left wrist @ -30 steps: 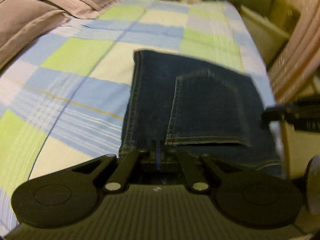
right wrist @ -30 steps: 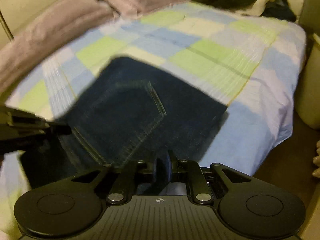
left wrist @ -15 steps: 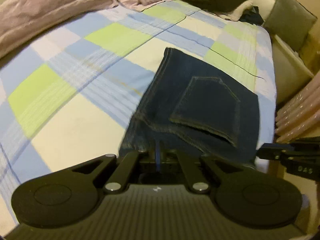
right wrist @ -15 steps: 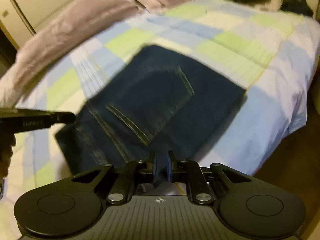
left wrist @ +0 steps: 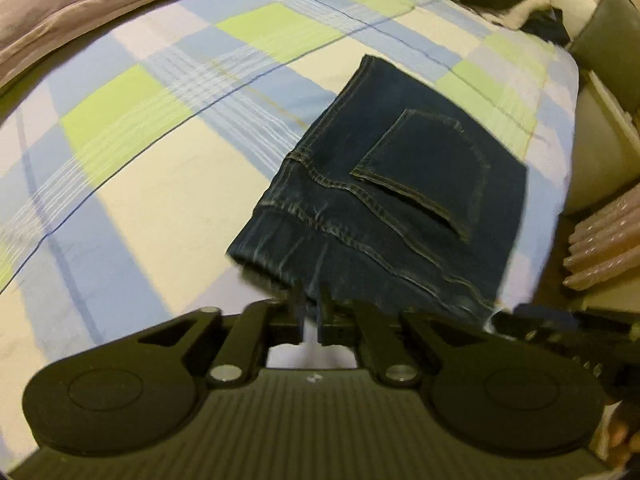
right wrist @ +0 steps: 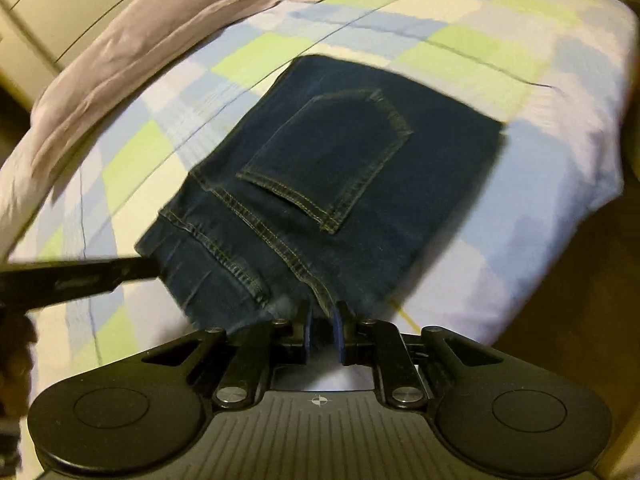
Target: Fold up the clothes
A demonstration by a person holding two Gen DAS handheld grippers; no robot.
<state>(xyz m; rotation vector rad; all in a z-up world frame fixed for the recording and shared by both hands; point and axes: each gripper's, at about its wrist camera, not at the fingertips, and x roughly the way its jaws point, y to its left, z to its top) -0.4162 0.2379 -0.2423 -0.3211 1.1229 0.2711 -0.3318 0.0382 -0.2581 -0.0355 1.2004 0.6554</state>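
Folded jeans [left wrist: 392, 200] lie on the bed [left wrist: 140, 152], pocket side up. Left gripper [left wrist: 310, 300]: fingers parted slightly, at the waistband's near edge; whether it pinches denim cannot be determined. Right gripper [right wrist: 322, 316]: likewise narrowly parted, grip undeterminable, at the adjacent waistband corner.

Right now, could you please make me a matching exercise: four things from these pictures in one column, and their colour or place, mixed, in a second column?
Things:
1. jeans
2. bedsheet
3. blanket
4. cushion

Descriptions:
A. mauve, bunched along the far edge of the bed
B. dark blue, folded, back pocket facing up
C. grey-green, beyond the bed's far corner
D. checked in blue, green and cream

Pairs: 1-B, 2-D, 3-A, 4-C
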